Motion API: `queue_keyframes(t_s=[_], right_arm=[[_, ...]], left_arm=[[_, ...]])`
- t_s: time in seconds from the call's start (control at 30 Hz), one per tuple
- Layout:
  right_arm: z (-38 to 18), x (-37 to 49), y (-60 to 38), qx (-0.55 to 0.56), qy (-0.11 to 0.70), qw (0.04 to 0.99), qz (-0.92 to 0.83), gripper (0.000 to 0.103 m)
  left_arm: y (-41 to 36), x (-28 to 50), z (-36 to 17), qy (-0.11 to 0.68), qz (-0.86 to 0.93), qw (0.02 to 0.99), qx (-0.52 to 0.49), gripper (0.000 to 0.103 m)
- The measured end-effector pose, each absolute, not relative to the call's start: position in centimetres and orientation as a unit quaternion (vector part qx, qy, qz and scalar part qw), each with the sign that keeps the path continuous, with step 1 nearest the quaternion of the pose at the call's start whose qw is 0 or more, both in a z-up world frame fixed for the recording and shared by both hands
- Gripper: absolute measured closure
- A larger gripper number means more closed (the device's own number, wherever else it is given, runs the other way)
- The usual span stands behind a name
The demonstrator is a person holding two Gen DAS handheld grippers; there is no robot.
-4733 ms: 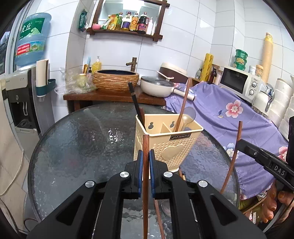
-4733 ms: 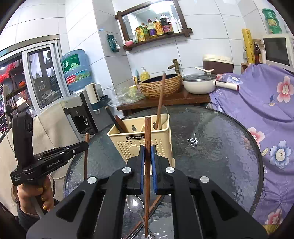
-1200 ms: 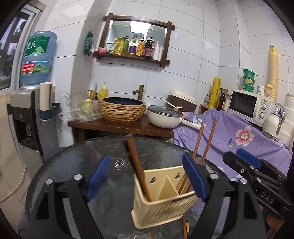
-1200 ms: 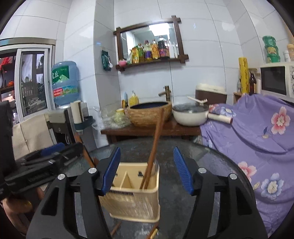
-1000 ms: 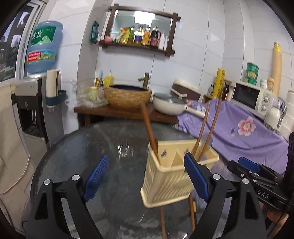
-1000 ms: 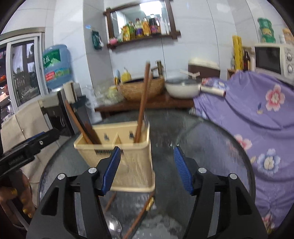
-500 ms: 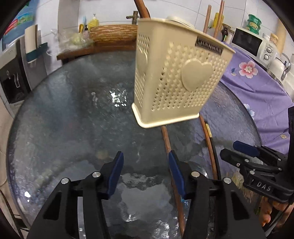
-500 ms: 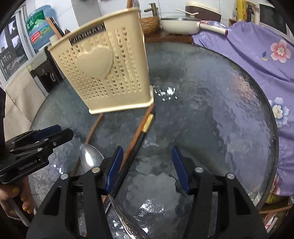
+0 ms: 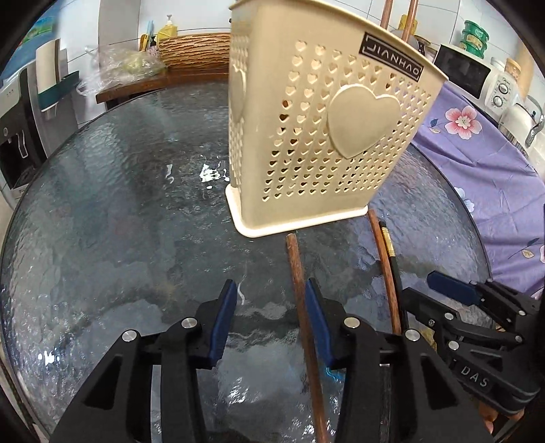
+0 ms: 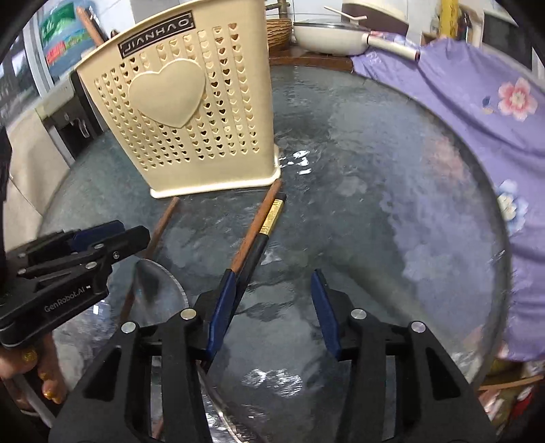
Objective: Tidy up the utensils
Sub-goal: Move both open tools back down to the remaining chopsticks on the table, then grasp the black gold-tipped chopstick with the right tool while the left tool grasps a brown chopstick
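A cream perforated utensil holder [image 9: 316,136] stands on the round glass table [image 9: 119,221], with chopsticks sticking out of its top [image 9: 408,17]. My left gripper [image 9: 270,293] is open low over the table, and a brown chopstick [image 9: 299,286] lies between its fingers, close to the right one. My right gripper [image 10: 274,283] is open; a brown chopstick [image 10: 255,228] and a black gold-banded chopstick [image 10: 269,218] lie by its left finger. A metal spoon [image 10: 156,283] lies left of them. The holder also shows in the right wrist view [image 10: 184,102].
A purple floral cloth [image 10: 477,112] covers a surface right of the table. A wooden side table [image 9: 153,81] with a woven basin [image 9: 194,47] and a white pan [image 10: 330,34] stands behind. A water dispenser [image 9: 20,112] is at the far left.
Both grippers let go of their chopsticks into the holder, opened, then dropped low over the table toward the chopsticks lying in front of the holder.
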State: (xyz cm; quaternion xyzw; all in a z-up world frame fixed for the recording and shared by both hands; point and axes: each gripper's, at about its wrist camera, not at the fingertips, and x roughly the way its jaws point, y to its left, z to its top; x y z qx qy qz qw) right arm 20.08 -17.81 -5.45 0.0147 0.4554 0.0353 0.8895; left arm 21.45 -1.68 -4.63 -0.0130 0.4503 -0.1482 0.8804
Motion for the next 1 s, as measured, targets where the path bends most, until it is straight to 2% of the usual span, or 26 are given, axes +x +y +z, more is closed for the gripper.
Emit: queue_keyframes(t_s=[0.13,0.3,0.53,1.0], right_arm=[[-5.2,20.4,-18.1,0.011,0.460,0.887,0.036,0.062],[-5.1,21.5,-18.8,0.038,0.470,0.880,0.052,0.068],[-4.8,22.4,-19.1,0.071,0.471,0.878,0.055,0.069],[-5.1,22.3,-18.9,0.017,0.475,0.880,0.023,0.071]], left_arm=[[-2.1,21.8,-4.8,0.453,-0.148,0.879,-0.009,0.063],[-2.6,22.5,-4.9,0.455,-0.143,0.879,0.000,0.068],[-3.1,22.8,-4.8,0.457,-0.142,0.878,0.002,0.069],[-3.3,22.7,-5.1,0.451,-0.134,0.882,0.017,0.070]])
